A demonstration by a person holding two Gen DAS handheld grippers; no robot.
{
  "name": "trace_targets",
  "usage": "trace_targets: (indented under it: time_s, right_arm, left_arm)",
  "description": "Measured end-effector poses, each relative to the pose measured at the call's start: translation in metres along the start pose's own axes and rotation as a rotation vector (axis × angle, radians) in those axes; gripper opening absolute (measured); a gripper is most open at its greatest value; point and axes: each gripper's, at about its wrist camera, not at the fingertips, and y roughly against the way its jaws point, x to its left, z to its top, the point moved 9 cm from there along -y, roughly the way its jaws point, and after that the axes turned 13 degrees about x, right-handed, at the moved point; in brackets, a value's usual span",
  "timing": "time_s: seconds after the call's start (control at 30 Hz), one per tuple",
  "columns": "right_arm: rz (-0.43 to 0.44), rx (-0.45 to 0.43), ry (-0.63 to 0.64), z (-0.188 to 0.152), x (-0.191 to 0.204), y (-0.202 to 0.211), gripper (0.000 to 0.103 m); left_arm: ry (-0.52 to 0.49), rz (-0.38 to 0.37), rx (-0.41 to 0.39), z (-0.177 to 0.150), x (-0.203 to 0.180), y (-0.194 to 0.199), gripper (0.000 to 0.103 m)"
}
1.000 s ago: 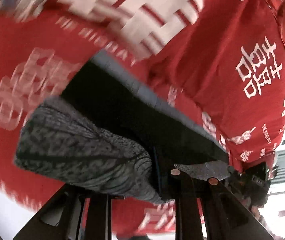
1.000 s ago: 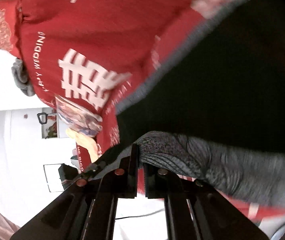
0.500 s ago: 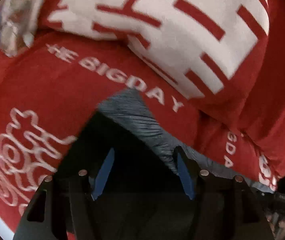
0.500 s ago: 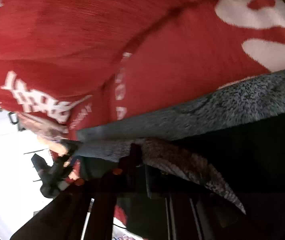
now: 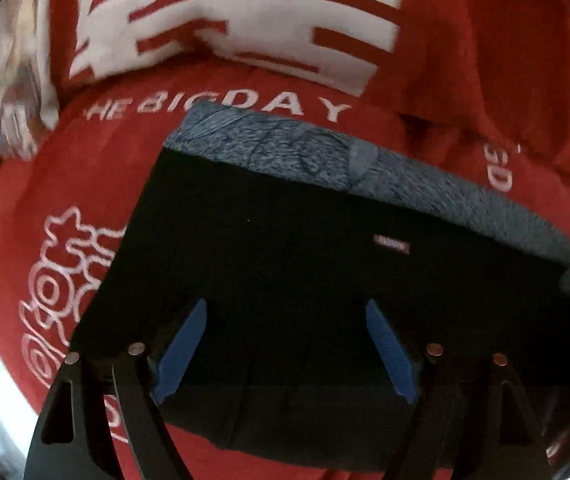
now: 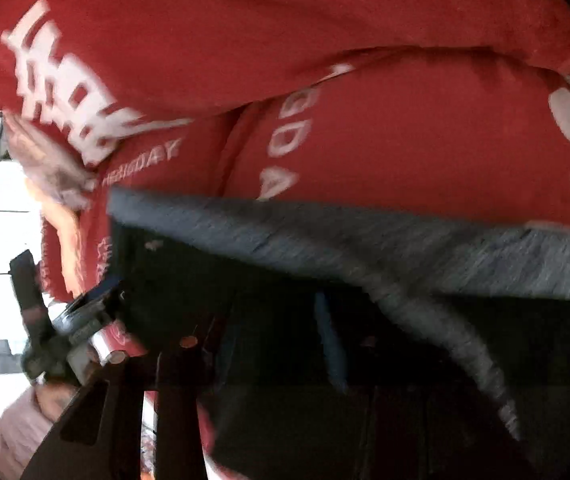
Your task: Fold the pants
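Observation:
The black pants point(image 5: 293, 264) lie folded on a red bedspread, with a grey fleecy lining strip point(image 5: 325, 156) showing along the far edge and a small label on top. My left gripper point(image 5: 285, 344) is open and empty just above the black cloth, blue pads point(image 5: 183, 346) spread wide. In the right wrist view the pants point(image 6: 365, 352) and the grey strip point(image 6: 365, 240) fill the lower half. My right gripper point(image 6: 277, 344) is over the dark cloth; its jaws look spread, one blue pad point(image 6: 331, 340) showing dimly, and the view is blurred.
The red bedspread point(image 5: 465, 60) with white lettering and a large white emblem covers the surface on all sides. The left hand-held gripper point(image 6: 65, 320) and a hand show at the left of the right wrist view, with a bright room beyond.
Both grippers let go of the grey-lined edge of the pants. The left opened first and drew back; the right opened afterwards. The pants now lie flat on the bedspread.

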Motion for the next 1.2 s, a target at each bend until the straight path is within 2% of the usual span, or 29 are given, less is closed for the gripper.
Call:
trace_targets:
  time_s: [0.07,0.13,0.2,0.27,0.33,0.4,0.5,0.53,0.6,0.73,0.83,0.93,0.97,1.03,1.07,1.1,1.13,1.2]
  right_arm:
    - [0.013,-0.061,-0.023,-0.005,-0.012,0.029,0.031]
    - [0.032,-0.099,-0.023,-0.022,-0.023,0.061,0.035]
    - [0.034,-0.135,-0.047,-0.052,-0.041,0.093,0.045]
    - [0.040,-0.161,-0.097,-0.097,-0.067,0.122,0.048]
    - [0.047,-0.167,-0.149,-0.135,-0.084,0.134,0.048]
    - [0.069,-0.172,-0.229,-0.188,-0.108,0.143,0.048]
    - [0.063,-0.161,-0.331,-0.257,-0.130,0.137,0.048]
    - [0.066,-0.159,-0.354,-0.272,-0.136,0.136,0.048]
    - [0.053,-0.145,-0.437,-0.320,-0.153,0.127,0.049]
    - [0.050,-0.117,-0.559,-0.386,-0.178,0.096,0.049]
    - [0.086,-0.141,-0.599,-0.404,-0.182,0.073,0.049]
    - [0.133,-0.213,-0.610,-0.404,-0.179,0.065,0.049]
    - [0.156,-0.248,-0.617,-0.402,-0.176,0.064,0.048]
    - [0.175,-0.291,-0.634,-0.401,-0.174,0.061,0.043]
    - [0.188,-0.311,-0.652,-0.403,-0.175,0.060,0.012]
    - [0.199,-0.323,-0.674,-0.406,-0.175,0.061,0.003]
    - [0.210,-0.351,-0.683,-0.406,-0.172,0.066,0.003]
    - [0.227,-0.432,-0.664,-0.403,-0.164,0.093,0.003]
  left_arm:
    - [-0.044,-0.012,0.021,-0.008,-0.008,0.010,0.081]
    - [-0.092,-0.033,0.036,-0.019,-0.021,0.024,0.081]
    - [-0.183,-0.063,0.036,-0.031,-0.047,0.042,0.081]
    - [-0.280,-0.113,0.044,-0.052,-0.086,0.059,0.081]
    - [-0.371,-0.210,0.082,-0.080,-0.138,0.070,0.081]
    - [-0.432,-0.301,0.127,-0.106,-0.187,0.077,0.081]
    - [-0.524,-0.424,0.180,-0.147,-0.267,0.085,0.081]
    - [-0.545,-0.449,0.201,-0.148,-0.282,0.086,0.081]
    - [-0.600,-0.500,0.257,-0.171,-0.317,0.082,0.081]
    - [-0.680,-0.503,0.312,-0.197,-0.355,0.068,0.081]
    - [-0.727,-0.511,0.325,-0.208,-0.370,0.064,0.081]
    - [-0.759,-0.465,0.324,-0.214,-0.374,0.056,0.081]
    - [-0.763,-0.452,0.319,-0.214,-0.374,0.055,0.079]
    - [-0.758,-0.458,0.306,-0.215,-0.374,0.053,0.060]
    - [-0.758,-0.465,0.315,-0.216,-0.374,0.051,0.040]
    - [-0.755,-0.475,0.338,-0.219,-0.376,0.049,0.022]
    - [-0.750,-0.480,0.347,-0.219,-0.377,0.047,0.020]
    - [-0.766,-0.494,0.312,-0.218,-0.379,0.058,0.020]
